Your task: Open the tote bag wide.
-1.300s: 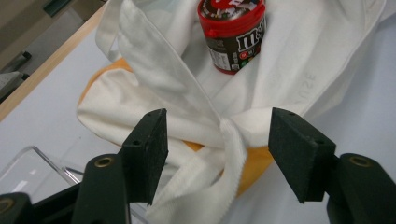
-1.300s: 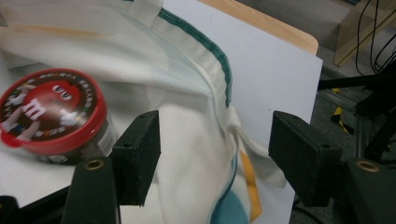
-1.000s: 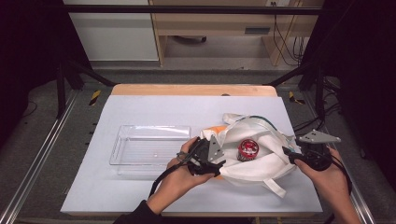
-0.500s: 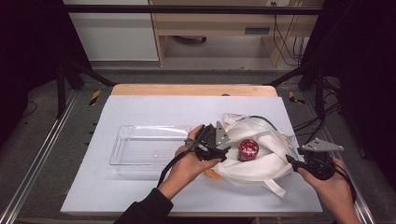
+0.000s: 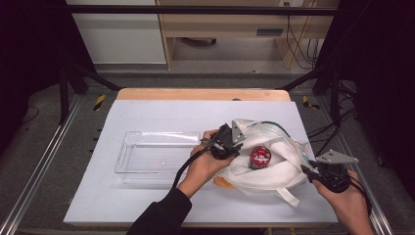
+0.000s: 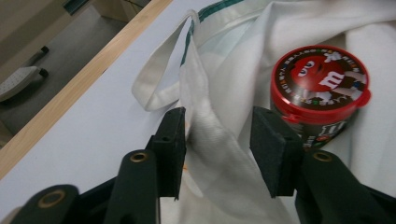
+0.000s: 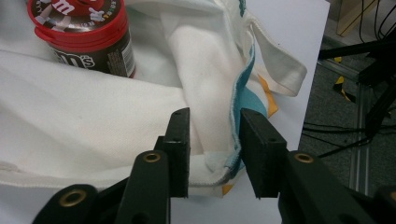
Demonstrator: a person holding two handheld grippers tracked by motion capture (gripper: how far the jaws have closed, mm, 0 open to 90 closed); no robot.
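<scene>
A white tote bag [image 5: 274, 171] lies crumpled on the right half of the table. A red-lidded M&M's tub [image 5: 260, 155] stands on it. My left gripper [image 5: 235, 148] is at the bag's left rim. In the left gripper view its jaws [image 6: 217, 135] straddle a raised fold of the bag [image 6: 210, 140], just left of the tub [image 6: 322, 88]. They have just been closing but are not pinching the cloth. My right gripper [image 5: 306, 169] is at the bag's right edge. Its jaws [image 7: 215, 140] have also been closing, and stand loosely around the teal-trimmed rim [image 7: 236, 107]. The tub [image 7: 81, 32] is beyond.
A clear plastic tray [image 5: 156, 133] sits left of the bag, close to my left hand. A white mat [image 5: 147, 196] covers the table, with a wooden edge [image 5: 195, 94] at the far side. Something orange [image 5: 222, 182] pokes out from under the bag. Metal rails and cables flank the table.
My left hand has slid farther away along the bag's left rim. Both pairs of jaws have narrowed around bag cloth. The right hand has stayed about where it was.
</scene>
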